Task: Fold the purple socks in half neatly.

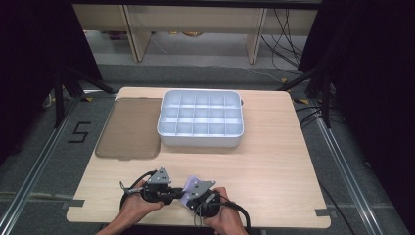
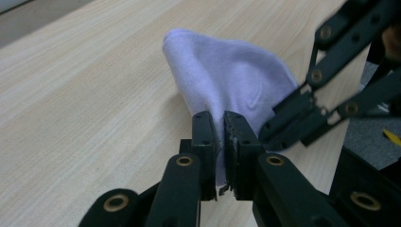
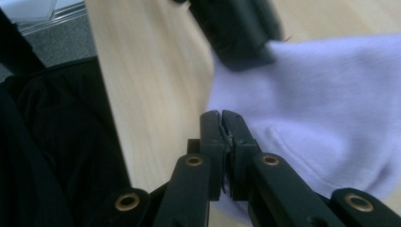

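While two grippers pinch one lilac cloth (image 2: 227, 75) | one tray (image 1: 169, 128) | one lid (image 1: 129, 128)

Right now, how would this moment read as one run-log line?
left gripper: shut on lilac cloth | right gripper: shut on lilac cloth | divided tray: empty, far side

I count two grippers, the left gripper (image 1: 172, 195) and the right gripper (image 1: 188, 197), one in each of two hands. Between them I see one pale lilac cloth (image 2: 227, 75). On the worktop (image 1: 264, 156) I count one white compartment tray (image 1: 200, 139), divided three rows by five, fifteen cells, and one smoky translucent lid (image 1: 129, 128).
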